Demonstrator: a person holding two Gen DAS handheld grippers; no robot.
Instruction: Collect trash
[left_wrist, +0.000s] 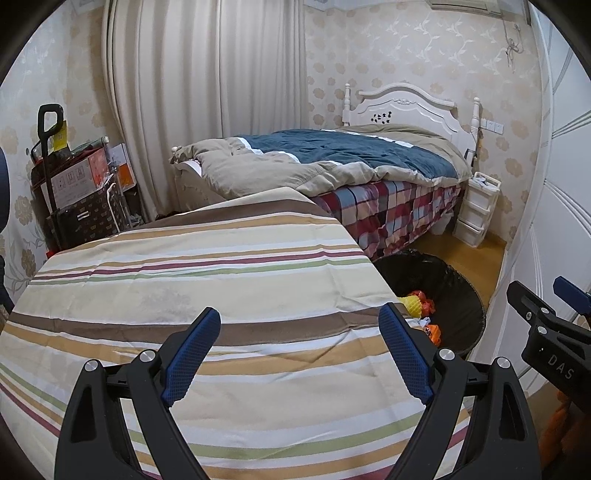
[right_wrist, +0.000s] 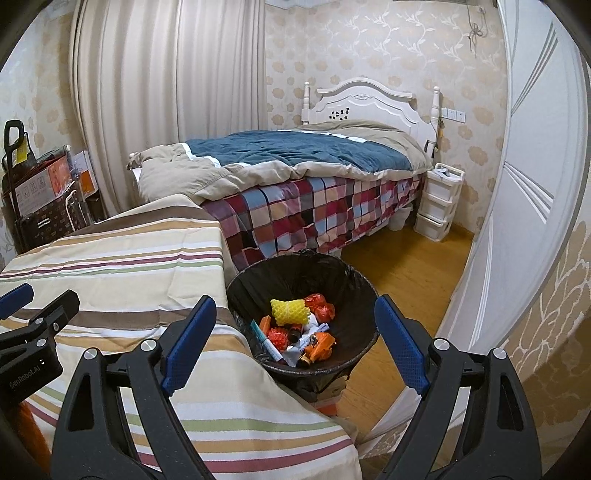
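A round bin lined with a black bag (right_wrist: 343, 280) stands on the floor beside the table's right edge. Inside lie a yellow foam net (right_wrist: 290, 312), orange wrappers (right_wrist: 320, 309), a white tube (right_wrist: 266, 341) and crumpled paper. In the left wrist view the bin (left_wrist: 458, 284) peeks out past the table corner. My left gripper (left_wrist: 297, 323) hovers open over the striped tablecloth (left_wrist: 221, 273) with nothing between its blue pads. My right gripper (right_wrist: 293, 314) is open above the bin's near rim, empty. Each gripper shows at the other view's edge: the right gripper (left_wrist: 543, 295), the left gripper (right_wrist: 37, 299).
A bed with a blue and tan duvet (right_wrist: 295, 155) and checked sheet fills the back. A white drawer unit (right_wrist: 439, 201) stands by the headboard. Boxes and a black trolley (left_wrist: 74, 184) sit at far left. A white wardrobe door (right_wrist: 517, 221) lines the right; wooden floor (right_wrist: 399, 266) lies between.
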